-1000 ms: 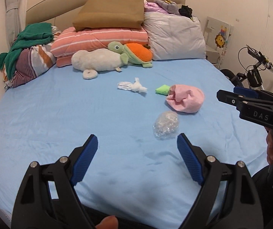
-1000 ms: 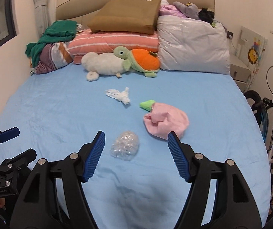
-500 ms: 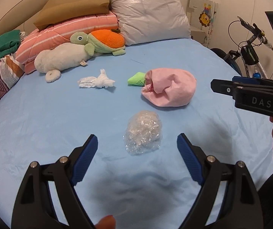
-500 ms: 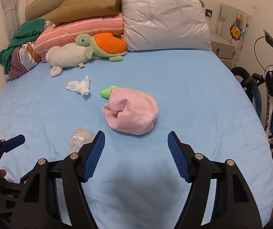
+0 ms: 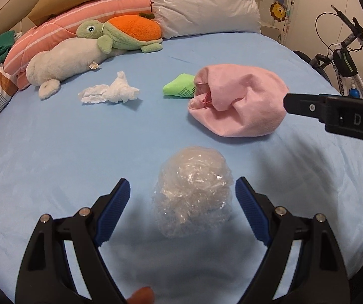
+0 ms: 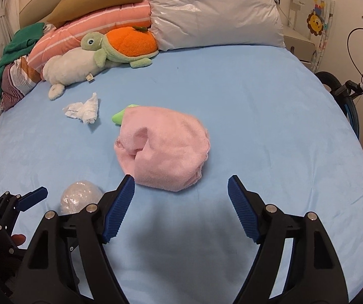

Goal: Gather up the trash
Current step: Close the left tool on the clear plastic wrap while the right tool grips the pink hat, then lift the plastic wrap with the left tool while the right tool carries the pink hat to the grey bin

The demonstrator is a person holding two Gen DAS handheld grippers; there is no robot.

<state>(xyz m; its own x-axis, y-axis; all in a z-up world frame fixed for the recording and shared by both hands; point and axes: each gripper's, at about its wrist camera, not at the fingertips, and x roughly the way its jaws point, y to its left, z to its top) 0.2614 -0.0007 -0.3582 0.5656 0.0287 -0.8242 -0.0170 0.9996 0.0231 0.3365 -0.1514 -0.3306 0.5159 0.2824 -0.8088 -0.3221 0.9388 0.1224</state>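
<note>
My bed (image 5: 54, 152) has a plain blue sheet. On it lie a ball of clear plastic wrap (image 5: 194, 190), a crumpled white tissue (image 5: 110, 92), a green sock (image 5: 178, 89) touching a pink cloth (image 5: 242, 101), and a white plush toy (image 5: 64, 62) with a turtle toy (image 5: 123, 34) leaning on it. Pillows (image 6: 214, 12) and folded clothes (image 6: 11, 76) are piled along the head end.

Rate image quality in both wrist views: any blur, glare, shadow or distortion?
Left wrist view: sharp, strong fisheye bending the bed, dark vignette corners, the left gripper shadowing the sheet below the plastic ball, which glints slightly. Right wrist view: equally sharp and bent, soft shadow under the right gripper, sheen on the white pillow, no blown-out glare.
</note>
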